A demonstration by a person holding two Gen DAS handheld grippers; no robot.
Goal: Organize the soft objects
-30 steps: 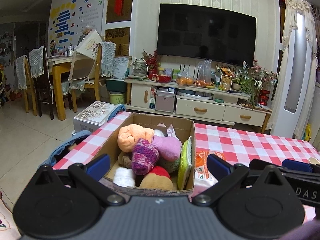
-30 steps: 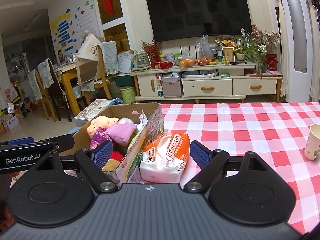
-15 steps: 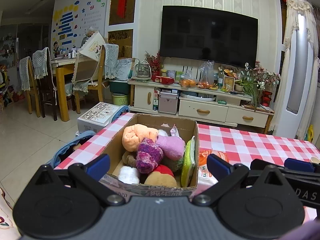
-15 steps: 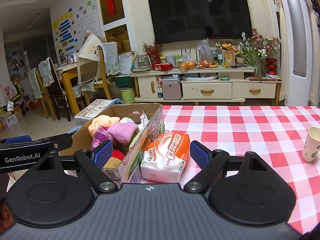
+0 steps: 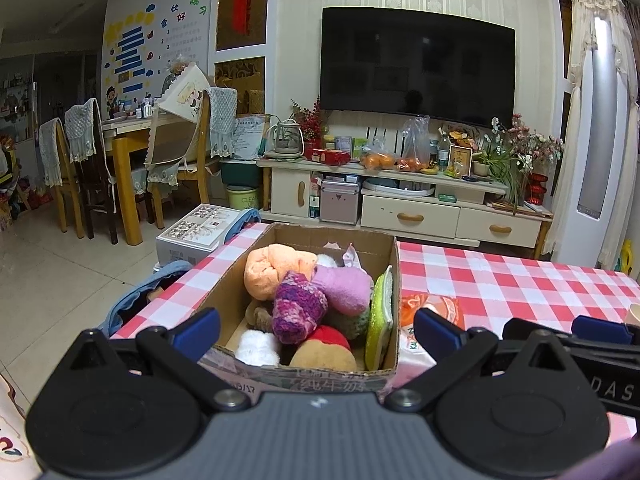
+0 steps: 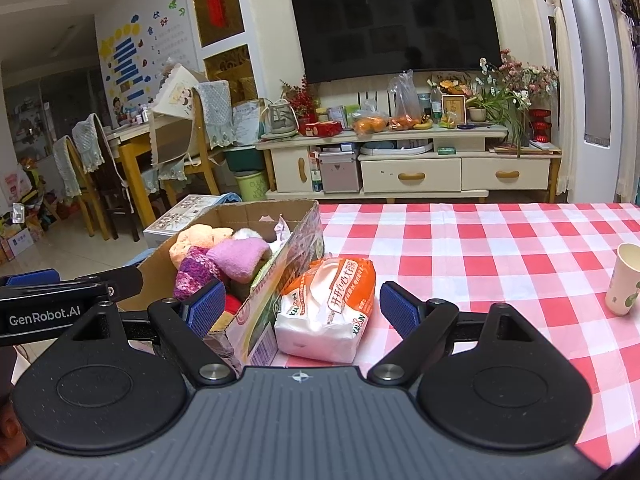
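Note:
An open cardboard box (image 5: 304, 376) on the red checked table holds several soft things: an orange plush (image 5: 276, 268), a purple knitted piece (image 5: 298, 312), a pink plush (image 5: 344, 288), a white ball (image 5: 256, 346) and a green flat sponge (image 5: 380, 320). The box also shows in the right wrist view (image 6: 264, 316). An orange and white tissue pack (image 6: 328, 308) lies on the table right of the box. My left gripper (image 5: 316, 330) is open and empty just before the box. My right gripper (image 6: 302, 306) is open and empty, its fingers on either side of the tissue pack and the box's right wall.
A paper cup (image 6: 624, 278) stands at the table's right edge. The checked tablecloth (image 6: 480, 248) stretches right of the box. Beyond the table are a TV cabinet (image 6: 408, 164), chairs and a dining table (image 5: 120, 152) at the left, and a white box (image 5: 192, 232) on the floor.
Both grippers have drawn back and risen slightly, so the box and tissue pack sit a little lower in view. Both stay open and empty.

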